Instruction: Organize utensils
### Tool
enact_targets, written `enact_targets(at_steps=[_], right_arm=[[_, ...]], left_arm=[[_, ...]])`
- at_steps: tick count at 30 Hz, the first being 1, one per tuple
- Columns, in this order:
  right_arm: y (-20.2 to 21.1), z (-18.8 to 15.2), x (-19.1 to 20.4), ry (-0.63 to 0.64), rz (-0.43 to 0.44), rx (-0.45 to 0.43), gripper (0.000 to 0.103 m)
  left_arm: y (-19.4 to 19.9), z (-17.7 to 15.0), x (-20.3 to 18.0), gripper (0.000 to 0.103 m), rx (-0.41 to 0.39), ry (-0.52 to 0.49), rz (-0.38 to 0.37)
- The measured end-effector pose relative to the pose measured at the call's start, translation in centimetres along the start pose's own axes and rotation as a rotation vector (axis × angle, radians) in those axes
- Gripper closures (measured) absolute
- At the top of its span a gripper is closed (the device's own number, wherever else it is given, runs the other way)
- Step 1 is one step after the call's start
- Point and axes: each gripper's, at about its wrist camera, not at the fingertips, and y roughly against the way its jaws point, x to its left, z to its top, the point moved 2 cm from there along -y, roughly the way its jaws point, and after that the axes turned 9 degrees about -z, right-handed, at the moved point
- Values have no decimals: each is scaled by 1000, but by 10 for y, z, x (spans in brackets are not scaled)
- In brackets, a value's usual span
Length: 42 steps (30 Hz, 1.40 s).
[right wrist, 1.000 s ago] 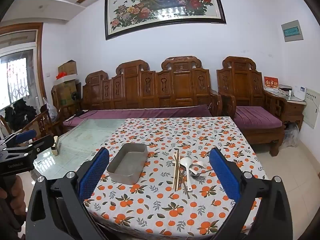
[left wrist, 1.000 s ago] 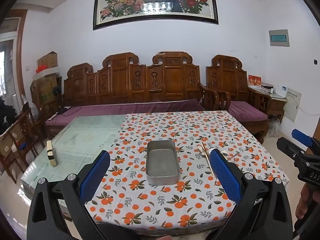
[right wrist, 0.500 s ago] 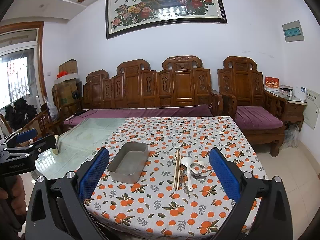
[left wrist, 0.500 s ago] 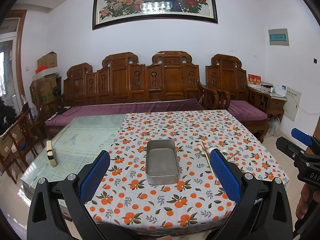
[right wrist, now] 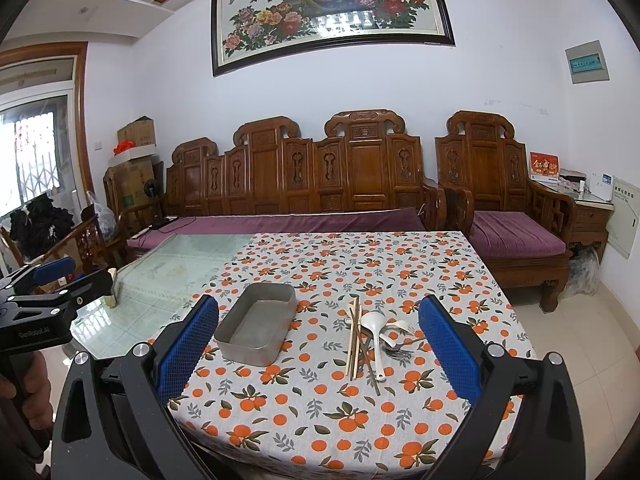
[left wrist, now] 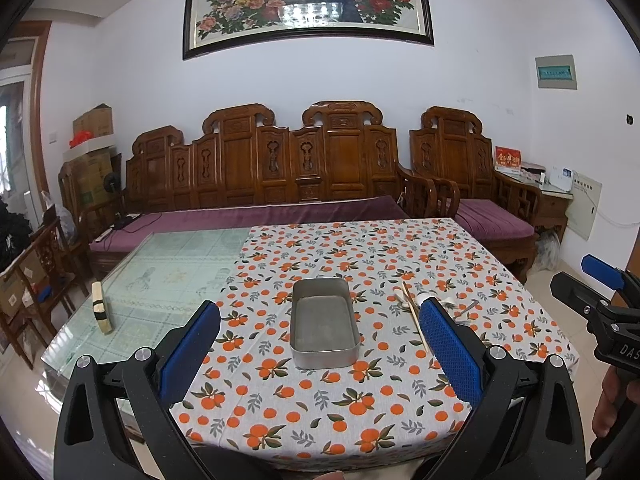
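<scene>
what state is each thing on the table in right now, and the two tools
metal tray: empty, flat on the tablecloth
chopsticks: loose, lying right of the tray
white spoon: lying across the pile, bowl up
fork: lying in the pile
left tool: open, holding nothing
right tool: open, holding nothing

Bare tablecloth (right wrist: 320, 412) lies before the metal tray (right wrist: 256, 328) and utensil pile (right wrist: 372, 340).

You see bright, even daylight from the window (right wrist: 32, 160); glare on the framed painting (left wrist: 310, 12); sharp focus; fisheye bending and dark corners.
</scene>
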Motion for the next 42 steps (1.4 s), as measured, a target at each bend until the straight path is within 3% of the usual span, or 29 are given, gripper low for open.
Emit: enact_targets(at_steps=[12, 42], right_arm=[[-9, -15, -2, 2, 6, 5, 2], [-12, -15, -4, 2, 8, 14, 2]], left_arm=[[-1, -2, -5, 6, 3, -2, -1], [-5, -8, -15, 6, 7, -8, -7]])
